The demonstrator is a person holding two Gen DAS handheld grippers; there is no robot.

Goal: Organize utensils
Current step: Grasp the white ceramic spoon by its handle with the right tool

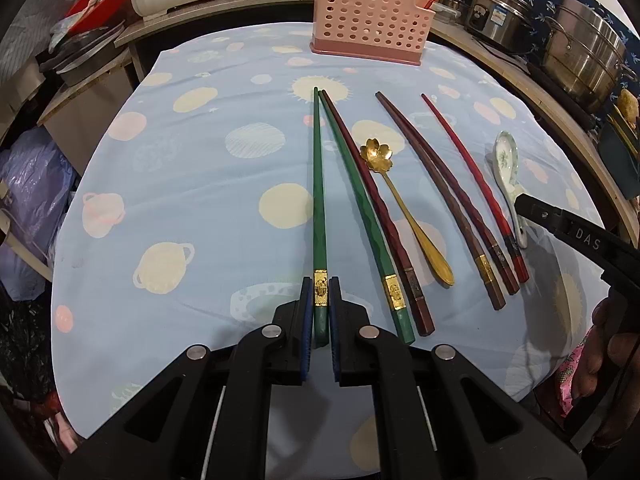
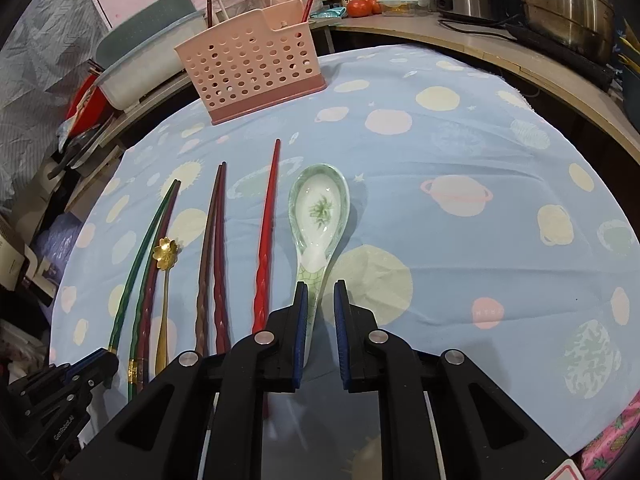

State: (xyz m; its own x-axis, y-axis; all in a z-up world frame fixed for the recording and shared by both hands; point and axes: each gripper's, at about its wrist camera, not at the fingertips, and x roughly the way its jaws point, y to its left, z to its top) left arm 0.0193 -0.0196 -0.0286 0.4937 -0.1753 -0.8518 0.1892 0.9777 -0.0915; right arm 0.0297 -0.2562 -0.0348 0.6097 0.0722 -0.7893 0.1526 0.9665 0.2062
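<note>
My left gripper (image 1: 320,285) is shut on the thick end of a green chopstick (image 1: 318,200) that lies on the blue cloth (image 1: 180,200). Its green twin (image 1: 360,208), a dark red chopstick (image 1: 384,216), a gold flower spoon (image 1: 400,200), two brown chopsticks (image 1: 436,184) and a red chopstick (image 1: 468,172) lie alongside. My right gripper (image 2: 320,284) is shut on the handle of the white-and-green ceramic spoon (image 2: 320,208), which rests on the cloth. A pink perforated holder (image 2: 256,68) stands at the back with two chopsticks in it.
Steel pots (image 2: 560,0) and bottles crowd the counter at the back right. A white basin (image 2: 152,64) and red bowl sit at the back left. The cloth-covered table (image 2: 480,200) drops off on the left and right. A hand (image 1: 612,340) holds the right gripper.
</note>
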